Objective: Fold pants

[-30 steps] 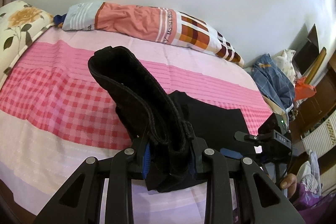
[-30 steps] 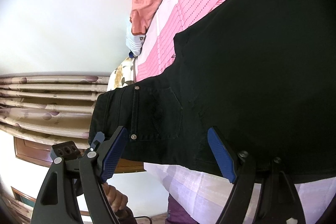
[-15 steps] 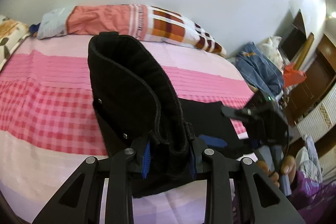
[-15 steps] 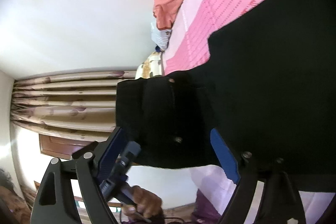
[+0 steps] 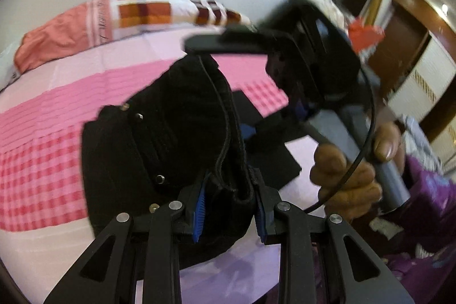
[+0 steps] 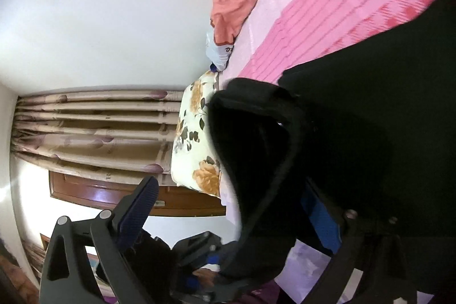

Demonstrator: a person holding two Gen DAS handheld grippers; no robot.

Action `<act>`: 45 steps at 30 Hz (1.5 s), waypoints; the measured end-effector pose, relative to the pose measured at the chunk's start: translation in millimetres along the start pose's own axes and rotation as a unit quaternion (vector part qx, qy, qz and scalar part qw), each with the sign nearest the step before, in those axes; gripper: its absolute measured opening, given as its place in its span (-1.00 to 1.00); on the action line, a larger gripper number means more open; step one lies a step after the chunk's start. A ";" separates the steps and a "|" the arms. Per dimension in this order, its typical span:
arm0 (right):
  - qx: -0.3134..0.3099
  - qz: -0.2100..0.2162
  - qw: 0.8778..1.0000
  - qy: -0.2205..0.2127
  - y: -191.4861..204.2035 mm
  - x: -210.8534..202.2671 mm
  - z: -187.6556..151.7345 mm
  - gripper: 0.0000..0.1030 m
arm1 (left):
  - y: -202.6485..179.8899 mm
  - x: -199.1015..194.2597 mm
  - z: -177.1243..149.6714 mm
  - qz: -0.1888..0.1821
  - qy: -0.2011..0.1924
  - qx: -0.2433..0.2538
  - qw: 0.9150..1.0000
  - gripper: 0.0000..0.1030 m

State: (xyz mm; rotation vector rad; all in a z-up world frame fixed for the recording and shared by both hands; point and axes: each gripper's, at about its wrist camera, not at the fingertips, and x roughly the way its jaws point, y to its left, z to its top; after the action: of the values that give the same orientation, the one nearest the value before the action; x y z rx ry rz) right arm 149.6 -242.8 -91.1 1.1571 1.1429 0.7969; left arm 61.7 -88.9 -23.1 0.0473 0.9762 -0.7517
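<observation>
Bunching upward above a pink checked bed [image 5: 42, 150], black pants [image 5: 159, 144] are being pinched at the waistband by the left hand-held gripper [image 5: 228, 204], whose blue-padded jaws are clamping the thick folded fabric between them. The rest of the garment is lying flat on the bed beyond the raised bundle, a dark panel spreading toward the bed's edge. In the right wrist view the pants [image 6: 370, 118] are filling the right side of the frame, with the rolled waistband arching between the fingers of the right hand-held gripper [image 6: 230, 212]; its jaws are standing wide apart, one blue pad clear of the cloth on the left, the other partly hidden behind the fabric. From the left wrist view that right hand-held gripper [image 5: 245, 130] is appearing blurred just beyond the pants, gripped by the person's right hand [image 5: 350, 173]. A striped orange pillow [image 5: 119, 16] is resting at the far side of the bed, against a pale wall.
</observation>
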 end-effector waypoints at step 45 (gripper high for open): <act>0.003 -0.141 0.985 -0.095 -79.2 -119.1 11.3 -0.78 | 75.9 -6.2 -17.5 0.084 0.009 -0.119 0.989 0.39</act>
State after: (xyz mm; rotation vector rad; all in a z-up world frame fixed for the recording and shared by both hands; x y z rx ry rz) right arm 123.0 -376.5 -135.9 1.0237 1.1184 0.4563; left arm 92.0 -22.2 -50.3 -0.0711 1.0600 -0.4775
